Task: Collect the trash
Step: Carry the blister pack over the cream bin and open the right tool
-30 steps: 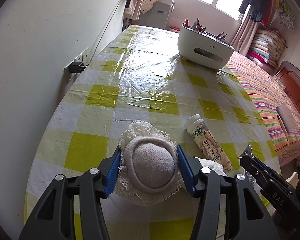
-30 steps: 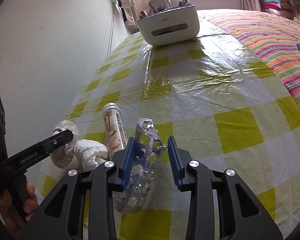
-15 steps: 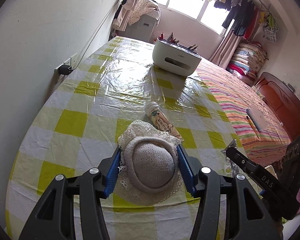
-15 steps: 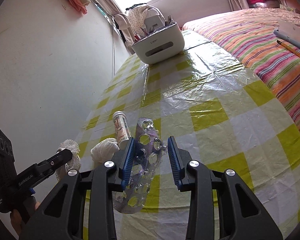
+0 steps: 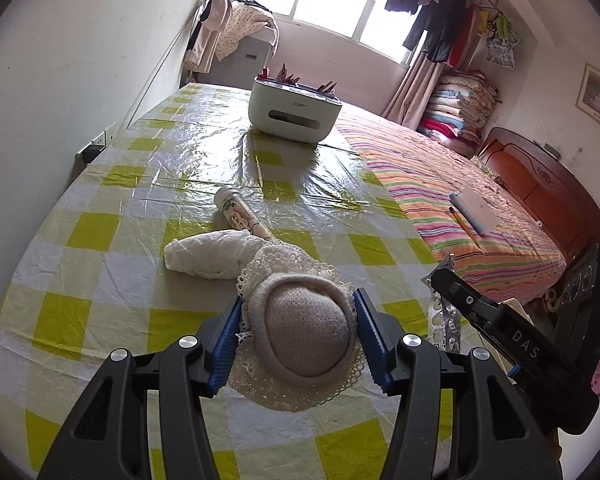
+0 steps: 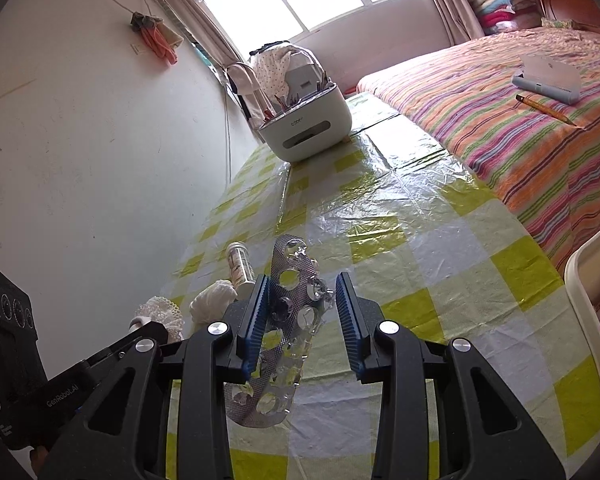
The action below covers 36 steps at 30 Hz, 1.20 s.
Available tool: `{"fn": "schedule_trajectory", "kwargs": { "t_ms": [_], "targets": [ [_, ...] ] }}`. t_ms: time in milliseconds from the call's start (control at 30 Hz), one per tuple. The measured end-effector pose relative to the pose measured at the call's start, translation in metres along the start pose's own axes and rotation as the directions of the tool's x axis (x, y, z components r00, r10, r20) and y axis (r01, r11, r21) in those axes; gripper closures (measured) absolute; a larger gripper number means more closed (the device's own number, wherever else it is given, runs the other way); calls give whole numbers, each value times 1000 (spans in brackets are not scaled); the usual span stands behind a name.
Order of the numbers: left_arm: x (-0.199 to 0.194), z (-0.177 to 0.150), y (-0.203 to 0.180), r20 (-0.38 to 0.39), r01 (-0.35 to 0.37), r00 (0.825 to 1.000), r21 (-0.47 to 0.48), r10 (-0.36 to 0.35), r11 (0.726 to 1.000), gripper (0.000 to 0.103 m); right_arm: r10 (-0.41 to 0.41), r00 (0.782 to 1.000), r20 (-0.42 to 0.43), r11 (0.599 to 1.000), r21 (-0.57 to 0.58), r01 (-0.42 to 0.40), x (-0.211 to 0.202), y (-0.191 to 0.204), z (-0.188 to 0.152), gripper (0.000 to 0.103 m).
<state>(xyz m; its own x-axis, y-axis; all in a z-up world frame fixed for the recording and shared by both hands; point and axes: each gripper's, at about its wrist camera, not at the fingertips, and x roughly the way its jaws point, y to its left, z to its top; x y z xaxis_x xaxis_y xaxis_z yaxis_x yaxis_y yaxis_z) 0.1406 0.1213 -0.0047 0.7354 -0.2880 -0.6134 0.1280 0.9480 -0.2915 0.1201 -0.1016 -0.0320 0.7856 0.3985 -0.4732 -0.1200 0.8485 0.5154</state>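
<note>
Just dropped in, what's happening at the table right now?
A person is clearing trash with two handheld grippers. The left gripper is shut on a lace-edged pad; the right gripper holds an empty blister pack, both above the table. A crumpled tissue and a tube lie on the tablecloth.

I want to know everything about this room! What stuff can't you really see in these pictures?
- Bin for the trash: in neither view.
- Bottle label: too small to read, both views.
- Blister pack: right pad contact unclear, right wrist view.
- Lace hat underside: hidden by itself and the jaws, left wrist view.
</note>
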Motion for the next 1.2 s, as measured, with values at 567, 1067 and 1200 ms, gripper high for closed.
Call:
{"fn": "schedule_trajectory", "kwargs": {
  "t_ms": [567, 1067, 1200],
  "targets": [
    [12, -3, -44, -23, 29, 999, 58, -27, 998, 51, 15, 998, 61, 998, 66, -19, -39, -29, 3, 70],
    [21, -8, -67, -44, 37, 998, 102, -33, 994, 51, 19, 996, 85, 995, 98, -27, -51, -45, 8, 69],
    [21, -8, -71, -47, 42, 998, 110, -37, 993, 51, 19, 996, 86, 995, 100, -28, -51, -46, 8, 69]
  ]
}}
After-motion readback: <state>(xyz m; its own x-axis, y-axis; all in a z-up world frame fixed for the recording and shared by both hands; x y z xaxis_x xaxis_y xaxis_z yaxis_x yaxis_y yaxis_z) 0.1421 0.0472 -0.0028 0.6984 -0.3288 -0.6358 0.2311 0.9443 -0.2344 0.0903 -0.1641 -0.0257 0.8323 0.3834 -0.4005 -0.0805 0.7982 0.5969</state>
